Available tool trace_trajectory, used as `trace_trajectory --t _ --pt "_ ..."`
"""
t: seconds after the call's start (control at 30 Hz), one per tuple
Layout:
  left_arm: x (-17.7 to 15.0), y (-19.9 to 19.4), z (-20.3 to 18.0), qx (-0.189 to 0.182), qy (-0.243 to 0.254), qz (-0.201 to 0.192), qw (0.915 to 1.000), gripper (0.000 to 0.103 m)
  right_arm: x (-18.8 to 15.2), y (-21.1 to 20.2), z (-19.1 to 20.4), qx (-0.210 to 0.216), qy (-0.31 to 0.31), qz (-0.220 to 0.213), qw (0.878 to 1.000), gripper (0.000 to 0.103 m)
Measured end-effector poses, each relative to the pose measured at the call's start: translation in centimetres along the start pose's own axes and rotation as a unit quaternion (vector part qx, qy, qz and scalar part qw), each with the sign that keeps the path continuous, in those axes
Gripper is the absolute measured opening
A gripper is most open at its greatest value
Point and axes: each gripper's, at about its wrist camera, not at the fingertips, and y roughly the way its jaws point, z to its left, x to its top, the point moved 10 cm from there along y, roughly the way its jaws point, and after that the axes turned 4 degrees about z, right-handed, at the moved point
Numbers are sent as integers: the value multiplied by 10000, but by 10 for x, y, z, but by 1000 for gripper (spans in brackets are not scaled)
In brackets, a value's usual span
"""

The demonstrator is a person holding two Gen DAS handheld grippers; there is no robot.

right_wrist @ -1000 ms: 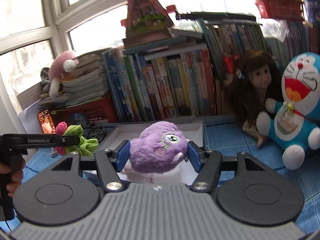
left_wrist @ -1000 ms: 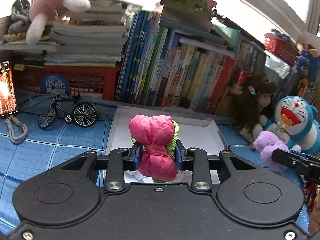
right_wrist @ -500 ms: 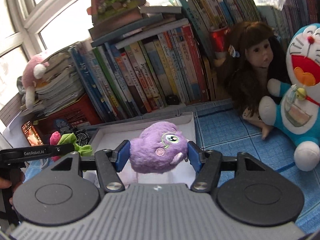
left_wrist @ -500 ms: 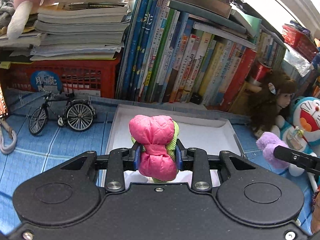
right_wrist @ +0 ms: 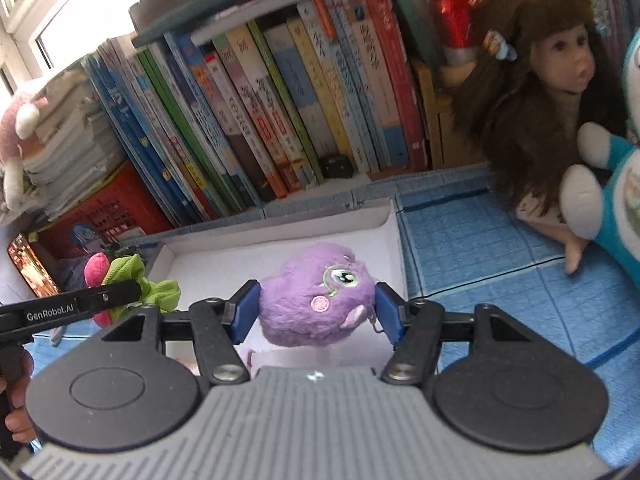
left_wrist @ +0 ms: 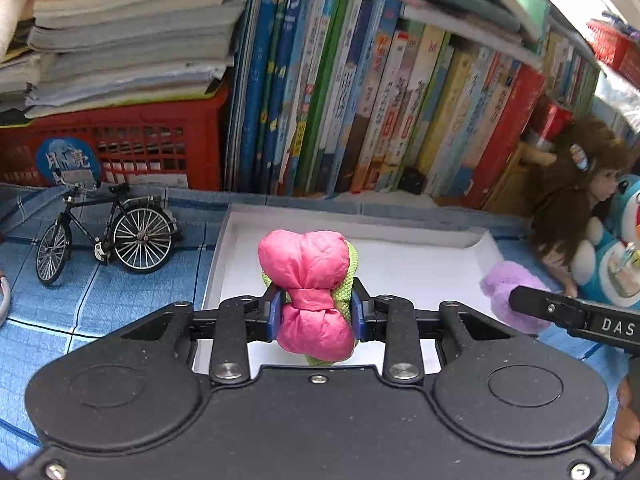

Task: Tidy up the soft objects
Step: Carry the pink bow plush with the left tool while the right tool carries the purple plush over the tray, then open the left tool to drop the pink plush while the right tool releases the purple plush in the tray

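Readable text: "GenRobot.AI" printed on the left gripper [right_wrist: 120,300] finger as seen from the right wrist view; "DAS" on the right gripper [left_wrist: 520,300] finger at the right edge of the left wrist view. Blue round sticker [left_wrist: 67,161] on the red crate [left_wrist: 160,140] has Chinese characters, too blurred to read. Book spines [left_wrist: 360,100] carry Chinese titles, not legible.

Left gripper [left_wrist: 316,312] clenched on the pink bow [left_wrist: 310,292], pads pinching its knotted waist; green mesh fabric [left_wrist: 350,280] behind it. Bow long axis runs upright, bigger lobe toward the far side, smaller lobe hanging near. It hangs over the near left part of the white tray [left_wrist: 420,272].

Right gripper [right_wrist: 316,312] grasping the purple plush [right_wrist: 316,304], blue pads pressing both sides. Plush long axis left-right between pads, embroidered eye facing up and to the right. It hangs over the near part of the white tray [right_wrist: 280,252].

Model bicycle [left_wrist: 104,236] left of tray on blue cloth [left_wrist: 100,300]. Doll [right_wrist: 540,100] and blue cat plush [right_wrist: 616,200] at far right.
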Motion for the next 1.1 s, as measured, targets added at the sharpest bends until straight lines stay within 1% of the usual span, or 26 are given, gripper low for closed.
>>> trace_trajectory --t 0.2,0.43,0.63,0.77,0.83,0.9,0.97,1.1 --pt "-9 17 7 76 46 208 9997 31 -2 23 10 -94 -175 203 9996 65" --pt "-14 25 6 74 137 318 9994 31 -8 36 12 -113 -254 401 9988 65" --pt "-19 31 6 119 185 366 9991 33 -12 39 16 -134 -402 431 9982 65" --pt "-19 31 5 121 171 356 9991 35 -12 39 18 -39 -352 438 9984 67" --pt "-19 29 4 130 229 341 9991 39 -13 39 18 -24 -334 426 9985 68" --pt "-18 26 2 107 261 325 9991 43 -13 36 17 1 -304 397 9987 75" --pt "-18 21 1 73 266 300 9992 47 -12 31 17 74 -240 368 9990 79" --pt "-17 8 0 78 277 193 9994 57 -10 19 17 188 -175 246 9994 83"
